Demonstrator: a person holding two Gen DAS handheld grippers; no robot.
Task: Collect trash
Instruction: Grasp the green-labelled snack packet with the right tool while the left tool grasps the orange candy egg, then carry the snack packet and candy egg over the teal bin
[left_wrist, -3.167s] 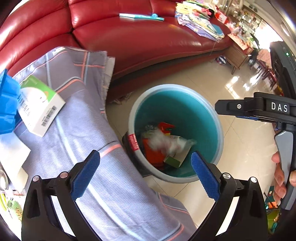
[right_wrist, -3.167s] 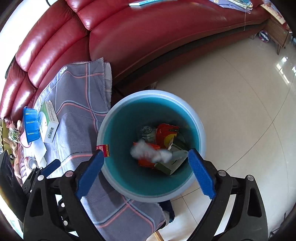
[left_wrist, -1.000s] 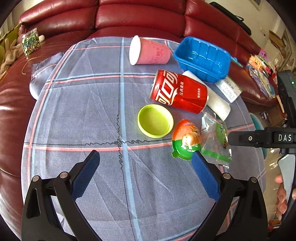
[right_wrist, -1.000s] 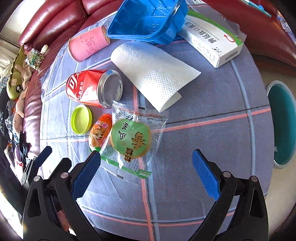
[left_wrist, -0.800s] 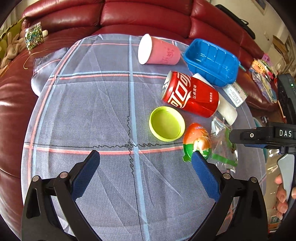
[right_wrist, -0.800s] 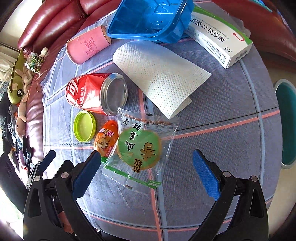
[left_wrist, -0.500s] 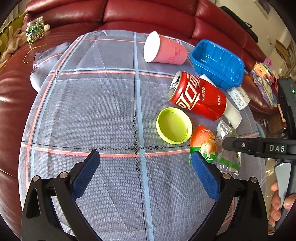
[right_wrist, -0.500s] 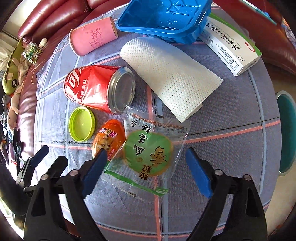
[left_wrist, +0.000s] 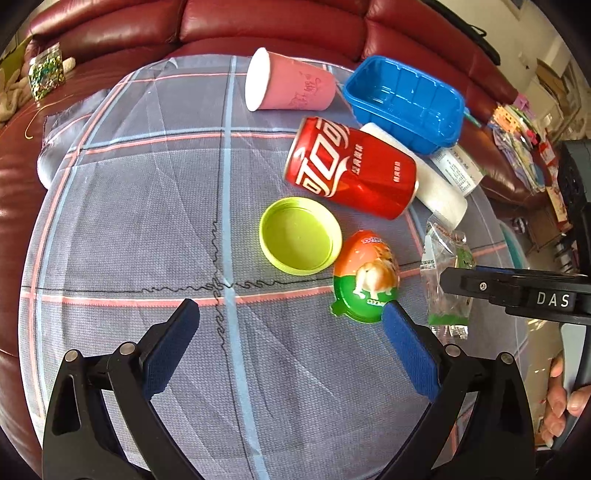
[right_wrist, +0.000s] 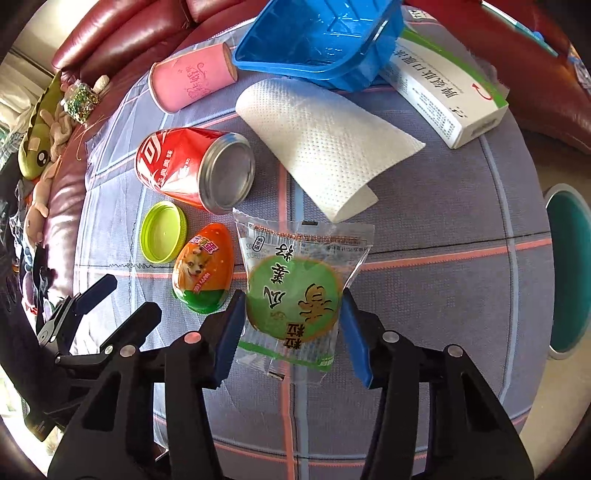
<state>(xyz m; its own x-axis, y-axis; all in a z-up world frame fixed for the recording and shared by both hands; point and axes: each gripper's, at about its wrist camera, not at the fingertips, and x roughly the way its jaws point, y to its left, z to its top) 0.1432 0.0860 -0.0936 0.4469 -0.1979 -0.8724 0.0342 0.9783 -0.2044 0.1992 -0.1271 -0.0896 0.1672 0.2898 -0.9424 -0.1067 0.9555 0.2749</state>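
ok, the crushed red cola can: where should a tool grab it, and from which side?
Grip the red cola can across its mid-body from above, pads on the two long sides. It lies on its side on the checked cloth, ends facing the paper towel and sofa edge. Watch the yellow-green lid close beside it.

I count one red can (right_wrist: 192, 173), one pink cup (right_wrist: 192, 81), one green lid (right_wrist: 162, 232), one egg-shaped pack (right_wrist: 203, 269), one snack packet (right_wrist: 295, 291), one paper towel (right_wrist: 325, 144), one blue tray (right_wrist: 321, 40), one box (right_wrist: 447, 96).
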